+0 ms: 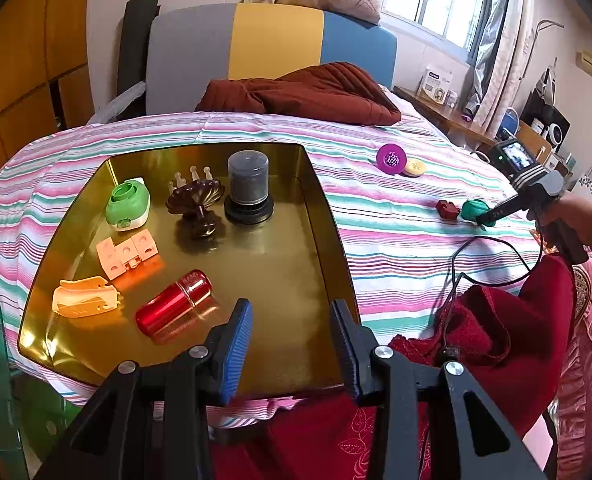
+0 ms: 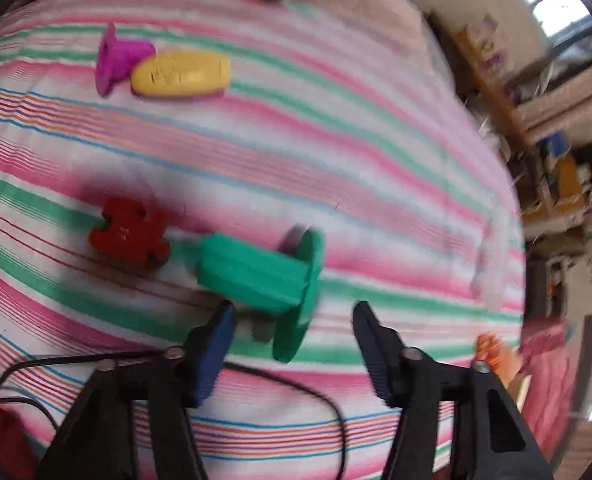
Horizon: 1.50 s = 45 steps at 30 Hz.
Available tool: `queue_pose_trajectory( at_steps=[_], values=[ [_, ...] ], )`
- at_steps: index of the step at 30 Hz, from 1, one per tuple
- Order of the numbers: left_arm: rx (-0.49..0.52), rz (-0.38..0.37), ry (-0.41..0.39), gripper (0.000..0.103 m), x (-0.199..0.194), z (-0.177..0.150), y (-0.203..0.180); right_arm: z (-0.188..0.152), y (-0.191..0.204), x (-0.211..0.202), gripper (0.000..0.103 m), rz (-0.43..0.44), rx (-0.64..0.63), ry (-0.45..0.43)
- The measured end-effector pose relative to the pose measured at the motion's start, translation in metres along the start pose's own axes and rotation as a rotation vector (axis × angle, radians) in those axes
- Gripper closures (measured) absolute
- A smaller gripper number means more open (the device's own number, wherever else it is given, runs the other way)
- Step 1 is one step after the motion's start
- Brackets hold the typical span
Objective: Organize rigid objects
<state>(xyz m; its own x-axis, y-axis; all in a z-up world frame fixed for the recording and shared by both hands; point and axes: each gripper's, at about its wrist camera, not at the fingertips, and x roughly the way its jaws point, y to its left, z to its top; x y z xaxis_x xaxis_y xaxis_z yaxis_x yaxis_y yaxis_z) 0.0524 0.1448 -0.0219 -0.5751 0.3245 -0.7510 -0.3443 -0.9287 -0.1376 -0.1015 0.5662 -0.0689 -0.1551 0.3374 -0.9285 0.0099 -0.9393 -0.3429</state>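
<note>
right claw: my right gripper (image 2: 291, 322) is spread wide with nothing in it, sitting just short of the green spool (image 2: 255, 272). One pad (image 2: 211, 354) is right at the spool's near underside; the other is off in bare air to the side.

green spool: lying on its side on the striped bedsheet (image 2: 336, 140), barrel pointing left, big round flange toward my open side. The wrist view is smeared, so I can't tell whether that pad is actually touching it or just close.

how I'd grab it: I reckon the barrel is the bit to pinch, not the flange. The flange is thin and round and would probably pivot out. I'd slide over so the barrel sits between both pads, then close slowly.

neighbour: the red puzzle-shaped block (image 2: 129, 232) is just beside the barrel's end. Come in too far left and I'd likely knock it.

cable: a black cable (image 2: 320, 396) runs across the sheet under my fingers, so I'd lift straight up before swinging away.

further out: the purple funnel-shaped piece (image 2: 115, 58) and yellow oval (image 2: 181, 74) lie touching each other, well apart from the spool, still to do.

left claw: left gripper (image 1: 291, 340) is open and empty too, hovering over the near edge of the gold tray (image 1: 328, 216).

tray: already holds a red cylinder (image 1: 173, 306), an orange clip (image 1: 83, 296), a pink block (image 1: 125, 254), a green-and-white gadget (image 1: 127, 204), a brown shell dish (image 1: 195, 206) and a dark canister (image 1: 247, 188). The right side looks free, so I'd guess the spool goes there.
</note>
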Motion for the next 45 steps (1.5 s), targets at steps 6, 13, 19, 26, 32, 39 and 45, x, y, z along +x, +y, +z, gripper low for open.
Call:
queue_pose_trajectory(
  at_steps=[6, 13, 19, 26, 32, 39, 45],
  values=[
    [0.009, -0.004, 0.003, 0.063, 0.000, -0.001, -0.003, 0.001, -0.028, -0.006, 0.069, 0.310, 0.216, -0.029],
    [-0.008, -0.001, -0.002, 0.063, -0.001, 0.001, -0.001, -0.006, -0.017, -0.043, 0.038, 0.076, 0.009, -0.188],
    [0.019, -0.006, 0.002, 0.063, 0.000, 0.001, -0.010, 0.001, 0.051, -0.030, 0.046, -0.146, -0.399, -0.167],
    [0.011, -0.001, 0.002, 0.063, -0.001, 0.007, -0.010, 0.007, 0.041, -0.023, 0.072, -0.062, -0.244, -0.099],
    [0.026, -0.044, 0.015, 0.063, 0.004, 0.024, -0.033, 0.004, -0.024, -0.042, 0.072, 0.251, 0.200, -0.149],
    [0.108, -0.128, 0.011, 0.063, 0.012, 0.054, -0.090, -0.016, -0.066, -0.012, 0.072, 0.532, 0.665, -0.219],
    [0.124, -0.140, 0.028, 0.063, 0.041, 0.088, -0.126, -0.021, -0.054, -0.019, 0.075, 0.406, 0.625, -0.323]
  ],
)
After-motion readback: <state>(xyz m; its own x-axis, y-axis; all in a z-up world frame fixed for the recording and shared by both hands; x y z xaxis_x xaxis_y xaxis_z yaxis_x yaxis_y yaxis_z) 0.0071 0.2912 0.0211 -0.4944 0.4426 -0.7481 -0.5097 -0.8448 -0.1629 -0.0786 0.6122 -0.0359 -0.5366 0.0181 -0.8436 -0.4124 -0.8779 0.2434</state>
